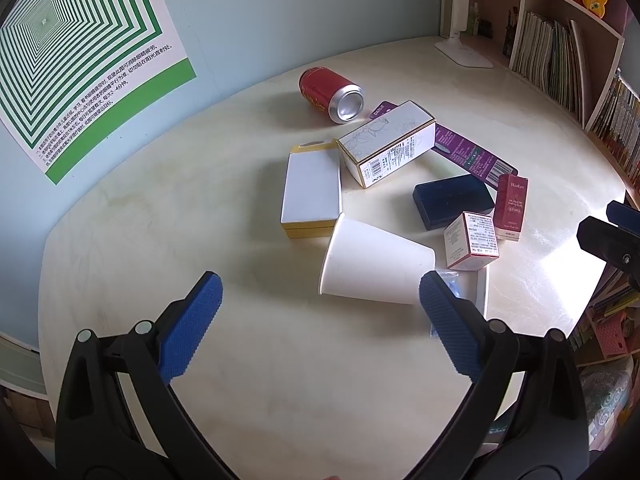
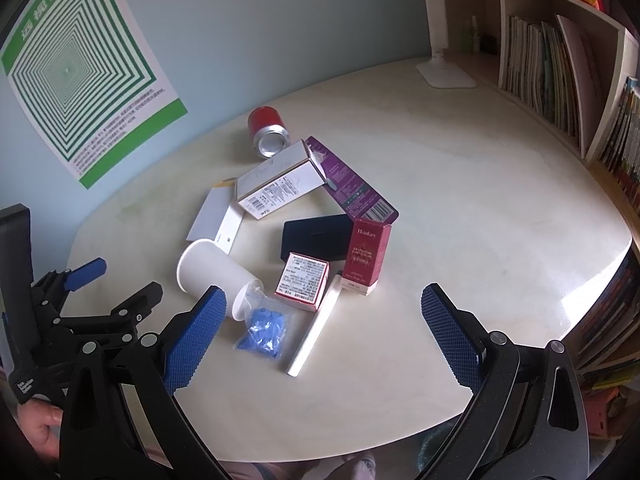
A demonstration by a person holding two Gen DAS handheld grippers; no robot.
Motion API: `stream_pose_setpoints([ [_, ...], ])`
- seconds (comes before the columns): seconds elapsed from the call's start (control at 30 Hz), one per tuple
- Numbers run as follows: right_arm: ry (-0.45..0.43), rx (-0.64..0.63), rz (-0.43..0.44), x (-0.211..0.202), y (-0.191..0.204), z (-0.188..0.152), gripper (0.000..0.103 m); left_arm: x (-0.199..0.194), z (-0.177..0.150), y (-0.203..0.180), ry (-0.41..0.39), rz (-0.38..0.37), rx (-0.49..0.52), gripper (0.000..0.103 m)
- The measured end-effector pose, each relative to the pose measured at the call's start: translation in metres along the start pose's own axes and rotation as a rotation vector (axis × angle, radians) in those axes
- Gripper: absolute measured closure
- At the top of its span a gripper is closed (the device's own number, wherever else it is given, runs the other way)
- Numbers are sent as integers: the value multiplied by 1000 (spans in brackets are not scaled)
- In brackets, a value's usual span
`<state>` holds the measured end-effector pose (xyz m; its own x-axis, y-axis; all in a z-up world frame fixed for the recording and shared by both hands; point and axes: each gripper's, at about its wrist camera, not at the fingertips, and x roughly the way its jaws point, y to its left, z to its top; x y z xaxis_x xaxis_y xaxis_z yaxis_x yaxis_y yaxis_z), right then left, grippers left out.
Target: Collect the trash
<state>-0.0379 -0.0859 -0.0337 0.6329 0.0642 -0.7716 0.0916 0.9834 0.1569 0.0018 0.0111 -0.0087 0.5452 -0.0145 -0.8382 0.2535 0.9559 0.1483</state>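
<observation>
Desk [image 2: 460, 208], pale, rounded, against a blue wall: trash lot, gathered in a loose cluster near the centre, none of it collected yet. Items: red soda can [image 1: 330, 94] on its side, farthest back; white gold-edged carton [image 1: 386, 142] leaning over a flat white-lidded box [image 1: 312, 192]; purple toothbrush card [image 1: 472, 152] lying partly beneath the carton; dark navy case [image 1: 452, 200]; tall red carton [image 2: 366, 254] upright, just beside a small pink-edged box [image 2: 302, 280]; white paper cup [image 1: 372, 266] tipped on its side, mouth toward the left; clear bag of blue pieces [image 2: 262, 330] and a white stick-shaped pack [image 2: 316, 326] nearest the front edge. Left gripper [image 1: 320, 292]: spread wide, empty, hovering near the cup, probably lined up to take it first. Right gripper [image 2: 324, 308]: likewise wide and empty, poised above the bag and stick. No bin visible in either view.
</observation>
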Motion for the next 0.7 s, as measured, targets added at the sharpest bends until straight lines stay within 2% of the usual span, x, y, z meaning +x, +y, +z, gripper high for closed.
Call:
stream_pose_setpoints([
  [0.7, 13, -7, 7, 3, 4, 1, 6, 4, -1, 3, 17, -3, -12, 7],
])
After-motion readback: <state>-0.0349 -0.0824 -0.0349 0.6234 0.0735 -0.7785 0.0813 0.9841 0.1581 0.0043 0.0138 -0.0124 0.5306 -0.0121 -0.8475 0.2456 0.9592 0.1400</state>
